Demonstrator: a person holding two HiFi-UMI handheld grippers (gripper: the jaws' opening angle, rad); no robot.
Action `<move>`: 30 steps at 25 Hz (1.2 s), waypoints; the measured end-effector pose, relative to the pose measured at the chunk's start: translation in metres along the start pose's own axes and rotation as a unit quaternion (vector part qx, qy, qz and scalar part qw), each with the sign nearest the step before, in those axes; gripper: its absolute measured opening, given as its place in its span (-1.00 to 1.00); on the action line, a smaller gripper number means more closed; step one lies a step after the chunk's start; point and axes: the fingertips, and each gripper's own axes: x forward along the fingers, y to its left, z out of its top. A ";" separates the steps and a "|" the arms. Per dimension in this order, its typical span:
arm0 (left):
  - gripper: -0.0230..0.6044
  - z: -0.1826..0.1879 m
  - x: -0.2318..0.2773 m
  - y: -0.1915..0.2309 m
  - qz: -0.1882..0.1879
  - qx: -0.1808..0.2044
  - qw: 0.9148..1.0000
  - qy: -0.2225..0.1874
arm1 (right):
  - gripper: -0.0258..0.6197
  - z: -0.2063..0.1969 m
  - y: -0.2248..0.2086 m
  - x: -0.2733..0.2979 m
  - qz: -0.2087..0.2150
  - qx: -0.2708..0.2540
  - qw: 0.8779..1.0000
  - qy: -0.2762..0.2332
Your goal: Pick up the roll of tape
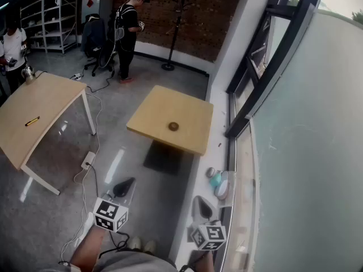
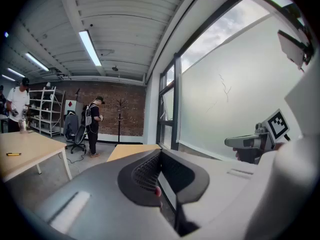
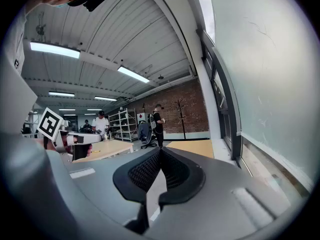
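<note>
Head view first: nothing picked up yet. Left claw (image 1: pixel 126 185) and right claw (image 1: pixel 201 205) clenched tight, holding nothing. Roll of tape (image 1: pixel 173 126) flat on the small wooden bench (image 1: pixel 161 106), well apart from both. Left to do: walk over, open up, grab, lift.

— How is the light where you stand?
— Bright and even. Daylight comes through the big window (image 1: pixel 306 129) on your right, and tube lights (image 2: pixel 90 46) glow overhead.
— Any flaws?
— Pale glare streaks the floor (image 1: pixel 116 164). Both gripper views bend strongly and go black at the rims.
</note>
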 end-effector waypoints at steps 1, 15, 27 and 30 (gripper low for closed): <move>-0.93 0.001 0.000 0.000 0.000 0.000 1.000 0.000 | -0.88 0.002 0.001 0.000 0.001 0.000 1.000 -0.002; -0.93 -0.001 0.002 -0.010 0.008 -0.001 1.000 0.002 | -0.88 0.004 -0.007 0.001 0.019 -0.003 1.000 -0.009; -0.93 0.004 0.016 -0.024 0.019 0.013 1.000 -0.011 | -0.88 0.000 -0.016 0.009 0.044 -0.008 0.999 -0.002; -0.93 -0.003 0.023 -0.023 0.019 0.012 1.000 -0.005 | -0.88 -0.004 -0.021 0.016 0.046 -0.006 0.999 0.002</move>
